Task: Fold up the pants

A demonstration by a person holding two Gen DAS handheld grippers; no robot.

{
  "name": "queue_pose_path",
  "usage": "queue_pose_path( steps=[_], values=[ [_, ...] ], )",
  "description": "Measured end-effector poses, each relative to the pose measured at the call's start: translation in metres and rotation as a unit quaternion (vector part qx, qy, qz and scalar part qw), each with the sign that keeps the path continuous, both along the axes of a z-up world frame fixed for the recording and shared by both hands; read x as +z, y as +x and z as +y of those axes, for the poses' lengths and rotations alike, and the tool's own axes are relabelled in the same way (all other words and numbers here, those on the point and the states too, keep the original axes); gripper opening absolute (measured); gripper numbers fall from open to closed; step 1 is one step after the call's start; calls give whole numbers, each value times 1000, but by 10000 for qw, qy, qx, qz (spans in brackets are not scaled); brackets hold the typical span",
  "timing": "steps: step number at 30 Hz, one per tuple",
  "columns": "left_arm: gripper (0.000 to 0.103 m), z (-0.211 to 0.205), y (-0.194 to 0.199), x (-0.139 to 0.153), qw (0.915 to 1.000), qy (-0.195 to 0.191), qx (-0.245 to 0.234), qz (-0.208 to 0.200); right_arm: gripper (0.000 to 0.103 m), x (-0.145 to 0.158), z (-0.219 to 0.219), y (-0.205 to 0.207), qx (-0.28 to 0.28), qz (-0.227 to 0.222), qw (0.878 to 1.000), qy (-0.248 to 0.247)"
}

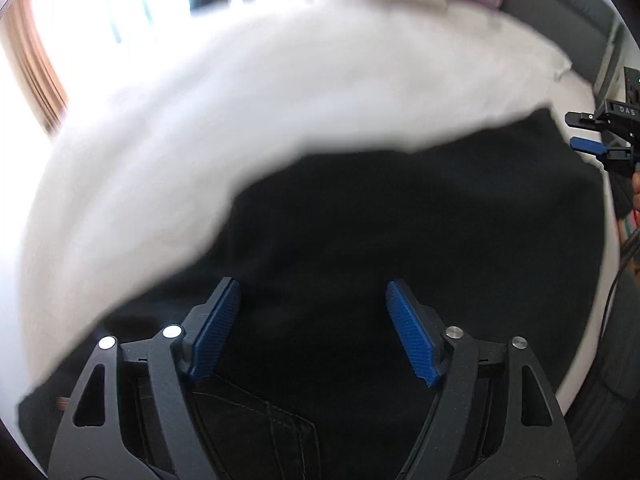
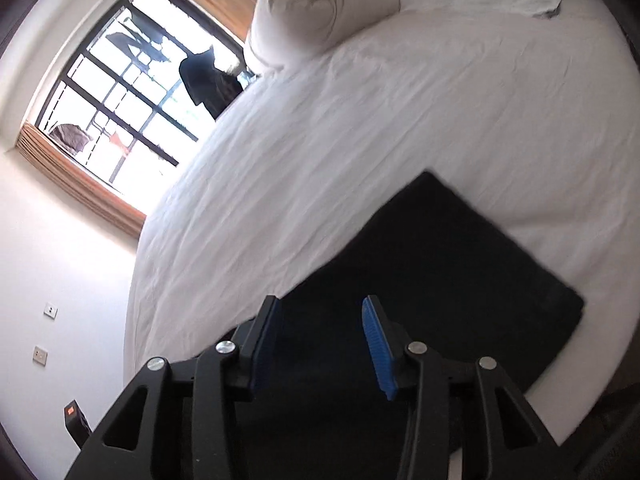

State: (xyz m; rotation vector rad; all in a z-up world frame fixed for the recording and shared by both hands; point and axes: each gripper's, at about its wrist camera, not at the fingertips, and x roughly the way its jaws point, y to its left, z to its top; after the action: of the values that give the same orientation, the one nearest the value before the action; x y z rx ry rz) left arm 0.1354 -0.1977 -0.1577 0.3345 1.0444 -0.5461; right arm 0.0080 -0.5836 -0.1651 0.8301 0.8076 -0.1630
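Pants (image 2: pixel 432 280), lower right of frame, looked soft, limp; I'd pinch an edge. My left gripper (image 1: pixel 312 320) and right gripper (image 2: pixel 320 336) stood spread, empty.

A bed (image 2: pixel 400 120) with a wrinkled white sheet carries everything. Folded black pants (image 2: pixel 440 272) lie flat at its five o'clock edge. A rolled white duvet (image 2: pixel 316 8) sits at twelve o'clock.

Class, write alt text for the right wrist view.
Black pants, folded into a flat rectangle, lie on a bed's white sheet. The right gripper hovers above them, blue pads apart and empty. A rolled white duvet and barred window sit behind.
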Motion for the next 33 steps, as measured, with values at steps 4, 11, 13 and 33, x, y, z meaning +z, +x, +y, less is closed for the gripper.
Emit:
queue_pose_path(
  steps=[4, 11, 13, 33],
  values=[
    [79, 13, 14, 7, 9996, -208, 168, 103, 20, -49, -21, -6, -598, 818, 9943, 332],
    [79, -23, 46, 29, 9910, -944, -710, 624, 42, -21, -21, -22, -461, 664, 9967, -29],
    [79, -43, 59, 7, 9888, -573, -1024, 922, 44, -23, -6, -12, 47, 526, 9986, 42],
    [77, -110, 56, -1, 9906, -353, -1139, 664, 45, -36, -1, -40, 466, 803, 9956, -104]
  ],
)
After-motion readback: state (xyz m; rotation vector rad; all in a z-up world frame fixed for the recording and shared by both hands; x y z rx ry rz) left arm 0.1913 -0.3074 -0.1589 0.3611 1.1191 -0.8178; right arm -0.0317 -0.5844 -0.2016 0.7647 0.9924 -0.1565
